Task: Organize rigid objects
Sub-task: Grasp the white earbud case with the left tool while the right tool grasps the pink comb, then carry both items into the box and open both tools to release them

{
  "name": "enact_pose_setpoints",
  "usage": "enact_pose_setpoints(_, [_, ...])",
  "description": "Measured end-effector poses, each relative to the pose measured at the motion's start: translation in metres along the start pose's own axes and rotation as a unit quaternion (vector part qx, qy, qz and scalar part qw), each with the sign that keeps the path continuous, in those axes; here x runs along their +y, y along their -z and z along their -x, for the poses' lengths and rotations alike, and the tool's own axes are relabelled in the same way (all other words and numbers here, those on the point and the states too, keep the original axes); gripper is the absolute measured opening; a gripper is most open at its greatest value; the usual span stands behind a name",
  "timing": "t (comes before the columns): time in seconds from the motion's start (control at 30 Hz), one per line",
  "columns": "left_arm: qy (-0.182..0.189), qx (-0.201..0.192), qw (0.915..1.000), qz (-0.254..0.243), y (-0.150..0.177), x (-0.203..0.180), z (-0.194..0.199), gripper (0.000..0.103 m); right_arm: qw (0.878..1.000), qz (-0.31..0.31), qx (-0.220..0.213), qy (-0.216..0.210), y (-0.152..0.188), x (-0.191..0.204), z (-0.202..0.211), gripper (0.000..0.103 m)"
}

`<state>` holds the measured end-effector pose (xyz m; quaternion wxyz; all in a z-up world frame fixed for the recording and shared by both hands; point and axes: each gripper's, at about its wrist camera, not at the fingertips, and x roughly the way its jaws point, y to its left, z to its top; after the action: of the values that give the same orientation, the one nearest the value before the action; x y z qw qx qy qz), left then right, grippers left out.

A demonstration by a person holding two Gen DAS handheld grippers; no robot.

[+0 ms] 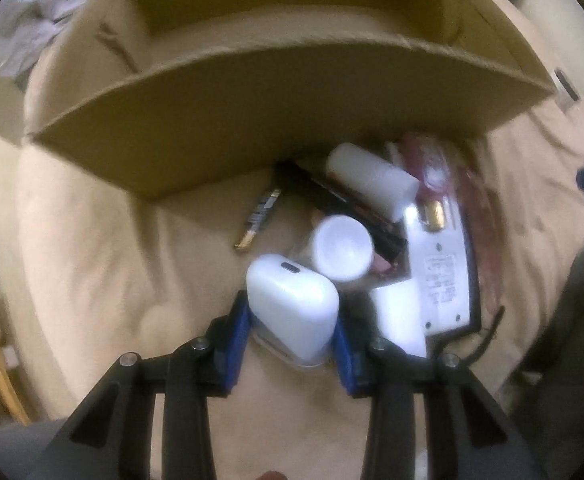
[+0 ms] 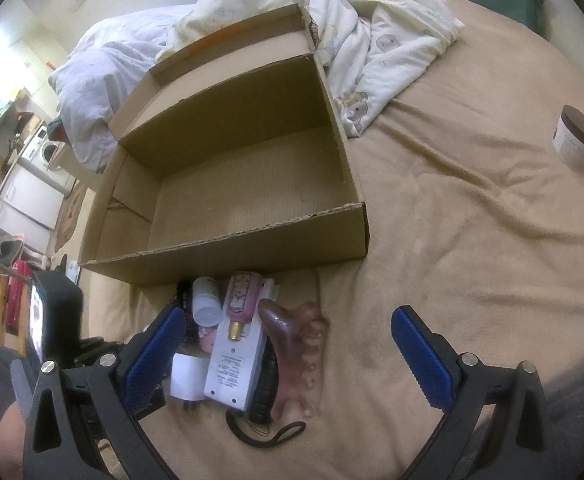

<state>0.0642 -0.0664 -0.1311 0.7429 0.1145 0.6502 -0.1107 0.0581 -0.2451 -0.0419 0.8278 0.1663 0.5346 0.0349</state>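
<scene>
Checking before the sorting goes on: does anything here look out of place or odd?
Yes. The cardboard box is empty, the small items lying heaped outside its front wall. One brown-lidded jar stands alone, far off on the blanket.

Left wrist view dim, motion-blurred; right wrist view brighter, sharper, perhaps window-lit; fisheye edges bent.

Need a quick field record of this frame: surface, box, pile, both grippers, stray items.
surface: tan bedsheet
box: open cardboard box, nothing visible inside
pile: small items just outside the box's near wall, incl. white cup, white bottle, pink bottle
left gripper: blue pads against a white case
right gripper: open, holding nothing, over the pile
stray: brown-lidded jar far right on the sheet
</scene>
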Motion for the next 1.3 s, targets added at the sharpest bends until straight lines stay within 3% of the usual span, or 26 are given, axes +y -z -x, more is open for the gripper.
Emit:
enact_pose_setpoints(0.1, [-0.008,-0.008,0.9992,0.040,0.003,0.018,0.012,0.035,0.999,-0.019,0.022,-0.021,-0.002,-0.008,-0.005,0.103])
enact_pose_setpoints(0.17, [-0.005,-0.011,0.9980,0.062,0.014,0.029,0.022,0.035,0.997,-0.038,0.053,-0.043,-0.001,-0.016,-0.014,0.084])
enact_pose_setpoints(0.2, [-0.008,-0.013,0.9972,0.073,0.015,0.035,0.025,0.035,0.995,-0.049,0.073,-0.055,0.000,-0.020,-0.021,0.067])
enact_pose_setpoints(0.23, [-0.004,-0.014,0.9967,0.080,0.024,0.048,0.028,0.035,0.992,-0.059,0.096,-0.058,0.002,-0.023,-0.030,0.060])
enact_pose_setpoints(0.3, [0.000,-0.015,0.9959,0.089,0.027,0.055,0.033,0.035,0.988,-0.071,0.128,-0.054,0.004,-0.026,-0.044,0.059])
enact_pose_setpoints(0.4, [-0.007,-0.025,0.9957,0.089,0.029,0.057,0.034,0.035,0.984,-0.065,0.157,-0.058,0.007,-0.021,-0.060,0.038])
enact_pose_setpoints(0.67, [-0.003,-0.022,0.9959,0.087,0.025,0.034,0.030,0.035,0.979,-0.061,0.190,-0.029,0.010,-0.013,-0.090,0.037])
enact_pose_setpoints(0.73, [-0.005,-0.022,0.9962,0.084,0.023,0.036,0.030,0.035,0.979,-0.059,0.194,-0.031,0.009,-0.010,-0.099,0.041])
enact_pose_setpoints(1.03, [-0.015,-0.030,0.9946,0.098,0.032,0.037,0.037,0.035,0.989,-0.007,0.148,-0.019,0.010,0.009,-0.086,0.031])
enact_pose_setpoints(1.3, [-0.015,-0.043,0.9936,0.103,0.030,0.042,0.044,0.035,0.991,0.003,0.127,-0.038,0.015,0.016,-0.055,0.031])
